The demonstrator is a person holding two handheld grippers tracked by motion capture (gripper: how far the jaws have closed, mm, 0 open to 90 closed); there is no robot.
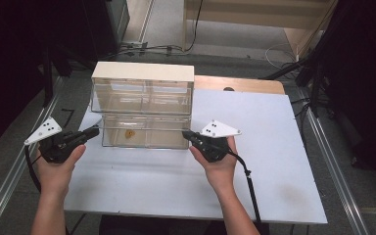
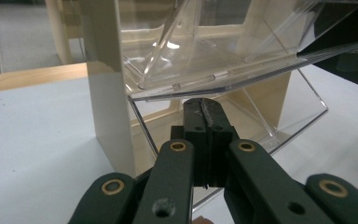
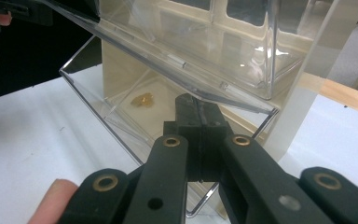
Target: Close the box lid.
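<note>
The left gripper (image 1: 94, 131) and the right gripper (image 1: 187, 134) both have their jaws pressed together, each nipping a front corner of the clear lower drawer (image 1: 144, 131), left and right. That drawer stands tilted out of the cream-framed drawer cabinet (image 1: 143, 71) on the white table (image 1: 254, 161). A small brown bit (image 1: 129, 132) lies inside it, with the upper drawers (image 1: 142, 96) behind.

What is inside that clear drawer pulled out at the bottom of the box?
One small yellowish-brown lump lies on the floor of the lower clear drawer. The shut right gripper covers part of the drawer's floor.
</note>
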